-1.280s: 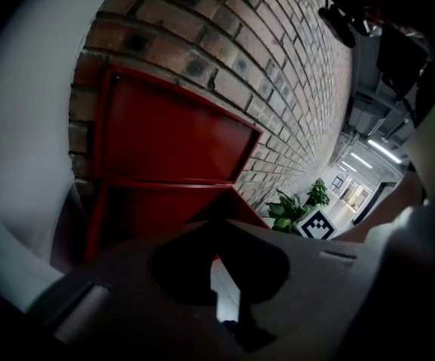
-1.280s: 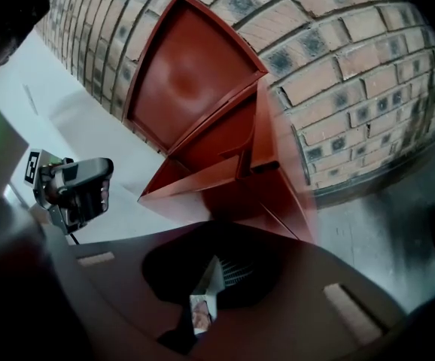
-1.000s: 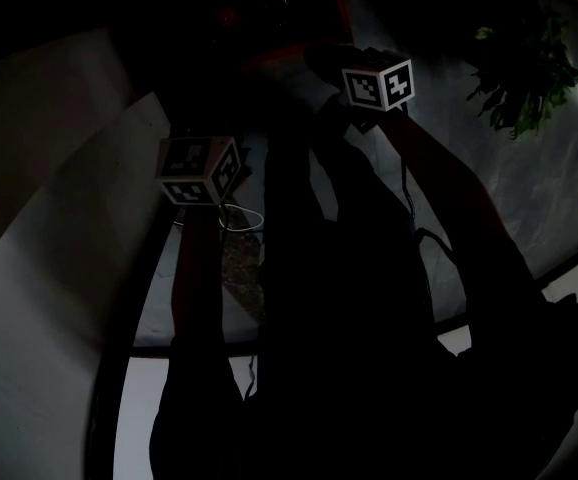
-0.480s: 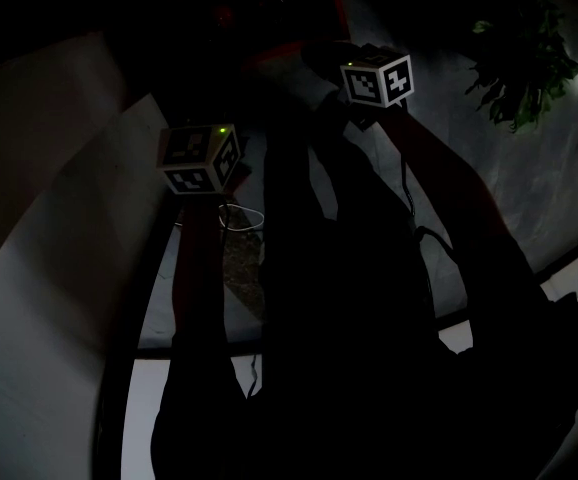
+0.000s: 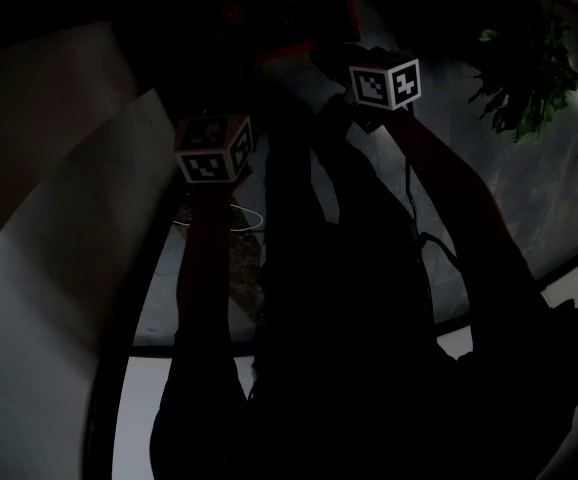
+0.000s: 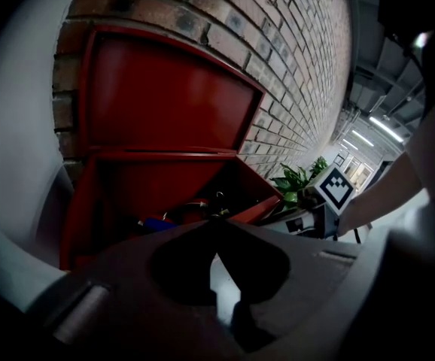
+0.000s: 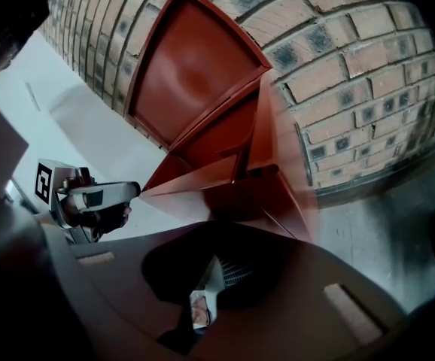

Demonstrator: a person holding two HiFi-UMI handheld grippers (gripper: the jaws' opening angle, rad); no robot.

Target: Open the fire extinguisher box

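The red fire extinguisher box (image 6: 89, 201) stands open on the floor against the brick wall, its lid (image 6: 157, 96) tipped back against the bricks. Extinguisher tops (image 6: 191, 210) show inside. My left gripper (image 6: 216, 228) hovers in front of the opening, shut, with nothing between its jaws. My right gripper (image 7: 221, 235) is at the box's front right corner (image 7: 232, 179) with its jaws closed together. Whether they pinch the rim I cannot tell. The head view is very dark and shows only the marker cubes, left (image 5: 214, 148) and right (image 5: 384, 83).
A brick wall (image 7: 353, 74) rises behind the box. A potted plant (image 5: 524, 68) stands to the right of it. Pale floor (image 7: 67, 119) stretches to the left. A thin white cable (image 5: 234, 213) lies on the floor below the left gripper.
In the head view the left marker cube has shifted a little up the picture and right, toward the box. The right cube has stayed in place.
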